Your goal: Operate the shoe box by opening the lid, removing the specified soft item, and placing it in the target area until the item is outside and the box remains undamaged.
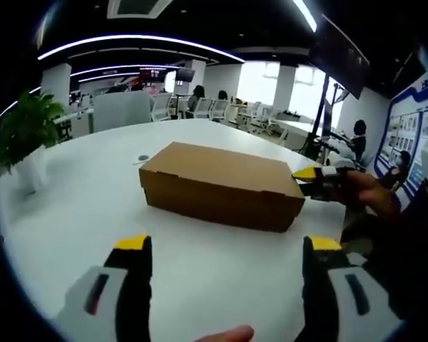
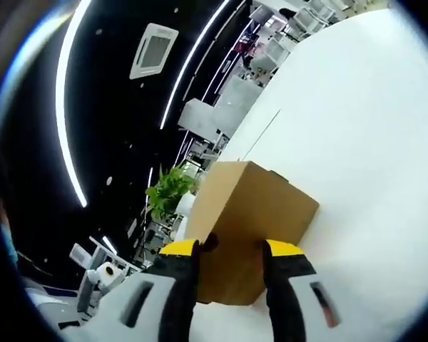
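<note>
Plant: a leafy potted plant (image 1: pixel 25 128) stands at the far left edge of the white tabletop (image 1: pixel 85 192), well apart from the work, so it gets in nobody's way.
Left tongs: the left tongs (image 1: pixel 225 246) hang released, jaws spread wide, held back from the box and touching nothing. My guess is they wait in reserve, ready to steady the box or take the lid.
Shoe box: the brown cardboard shoe box (image 1: pixel 217 185) sits flat on the tabletop, lid shut, no dents or tears that I can see. It lies roughly mid-table with bare surface all round, which leaves room for an approach from either side.
Soft item: presumably inside the shut box; nothing of it is visible, so I cannot say what it is.
Small dark object: a little dark thing (image 1: pixel 143 158) lies on the tabletop just behind the box's left corner; too small to identify.
Right tongs: seen from the left gripper view, the right tongs (image 1: pixel 315 176) reach to the box's right end at lid height. In the right gripper view they (image 2: pixel 230 249) sit at the near corner of the box (image 2: pixel 253 214), the jaws a little apart; whether they pinch the lid edge or merely rest against it I cannot tell.
Stage: lid opening looks about to begin; a slow, gentle lift should spare the cardboard.
</note>
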The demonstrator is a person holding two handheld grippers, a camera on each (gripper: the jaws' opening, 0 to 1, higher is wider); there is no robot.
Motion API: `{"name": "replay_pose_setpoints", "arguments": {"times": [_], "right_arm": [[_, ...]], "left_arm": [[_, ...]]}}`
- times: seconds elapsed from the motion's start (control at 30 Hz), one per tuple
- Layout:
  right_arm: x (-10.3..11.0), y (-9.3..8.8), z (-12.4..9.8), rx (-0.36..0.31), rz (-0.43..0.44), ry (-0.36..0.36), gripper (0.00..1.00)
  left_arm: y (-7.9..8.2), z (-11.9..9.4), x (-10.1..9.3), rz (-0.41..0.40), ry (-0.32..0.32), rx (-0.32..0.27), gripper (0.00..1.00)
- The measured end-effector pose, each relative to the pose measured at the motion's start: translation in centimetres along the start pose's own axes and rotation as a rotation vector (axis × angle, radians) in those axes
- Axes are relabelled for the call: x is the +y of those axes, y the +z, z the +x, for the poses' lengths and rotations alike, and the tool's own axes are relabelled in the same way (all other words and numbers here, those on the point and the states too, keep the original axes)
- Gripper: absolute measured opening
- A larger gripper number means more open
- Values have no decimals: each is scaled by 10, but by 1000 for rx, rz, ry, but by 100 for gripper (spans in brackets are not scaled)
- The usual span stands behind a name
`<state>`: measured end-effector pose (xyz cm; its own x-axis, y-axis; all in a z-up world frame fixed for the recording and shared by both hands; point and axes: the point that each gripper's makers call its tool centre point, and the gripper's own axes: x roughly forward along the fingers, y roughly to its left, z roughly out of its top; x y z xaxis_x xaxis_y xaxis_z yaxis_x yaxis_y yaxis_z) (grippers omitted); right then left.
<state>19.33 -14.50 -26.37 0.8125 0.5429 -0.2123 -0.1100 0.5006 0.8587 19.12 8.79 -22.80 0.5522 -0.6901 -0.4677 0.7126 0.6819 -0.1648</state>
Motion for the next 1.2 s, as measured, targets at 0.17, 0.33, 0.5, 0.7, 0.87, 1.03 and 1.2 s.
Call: {"name": "replay_pose_setpoints", "arguments": {"times": [0.17,0.33,0.5,0.7,0.87,1.03,1.2], "right_arm": [[-3,-2,-2,-7,32,-13,35],[-5,-2,-3,-31,103,-10,34],[3,1,1,-32,101,-10,34],[3,1,1,-25,94,-16,33],[0,0,0,-14,83,-22,33],[-1,-3,-1,-8,81,-22,33],[-1,-5,-2,14,67,-18,33]], "left_arm": [[-4,-1,4,-6,7,6,88],[-6,-2,6,-11,7,7,88],[-5,0,6,-12,1,9,88],[9,-2,8,-36,-47,-16,88],[29,-6,10,-61,-160,-32,88],[50,-13,33,-173,-260,-42,84],[59,-6,64,-166,-226,8,83]]}}
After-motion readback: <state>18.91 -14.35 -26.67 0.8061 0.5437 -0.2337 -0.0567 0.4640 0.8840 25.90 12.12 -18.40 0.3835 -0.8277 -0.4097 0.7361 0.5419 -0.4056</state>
